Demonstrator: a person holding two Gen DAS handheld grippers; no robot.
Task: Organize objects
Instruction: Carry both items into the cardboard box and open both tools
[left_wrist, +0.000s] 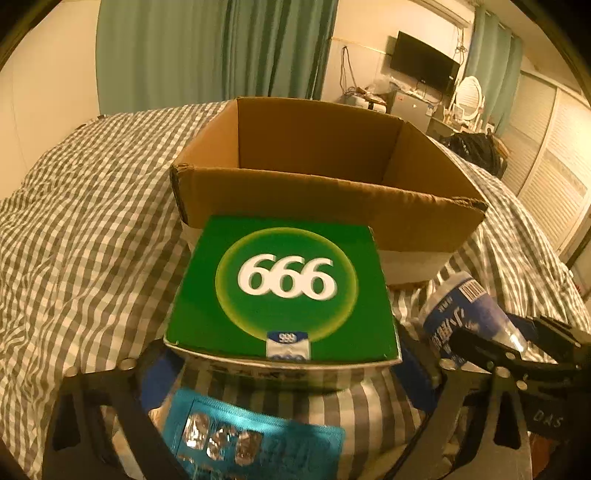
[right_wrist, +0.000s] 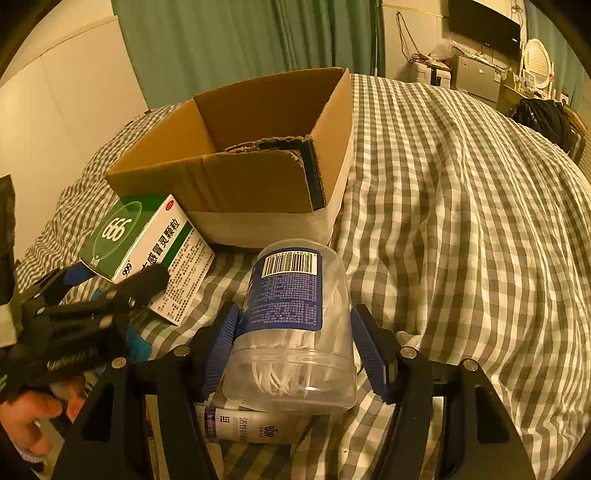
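Note:
My left gripper (left_wrist: 288, 369) is shut on a green medicine box (left_wrist: 284, 288) printed with white numerals, holding it above the checked bedspread (left_wrist: 85, 236), just in front of an open cardboard carton (left_wrist: 325, 192). The right wrist view shows the same box (right_wrist: 144, 240) in the left gripper (right_wrist: 118, 277), beside the carton (right_wrist: 258, 177). My right gripper (right_wrist: 295, 343) is shut on a clear jar (right_wrist: 291, 314) of white floss picks with a blue label, its blue pads (right_wrist: 221, 347) against both sides. The carton's floor is hidden.
A teal blister pack (left_wrist: 251, 439) lies under the lifted box. A white tube (right_wrist: 251, 424) lies beneath the jar. A person's hand (right_wrist: 29, 413) grips the left tool. A black bag (right_wrist: 543, 118) sits at the far right, with curtains and a wall TV behind.

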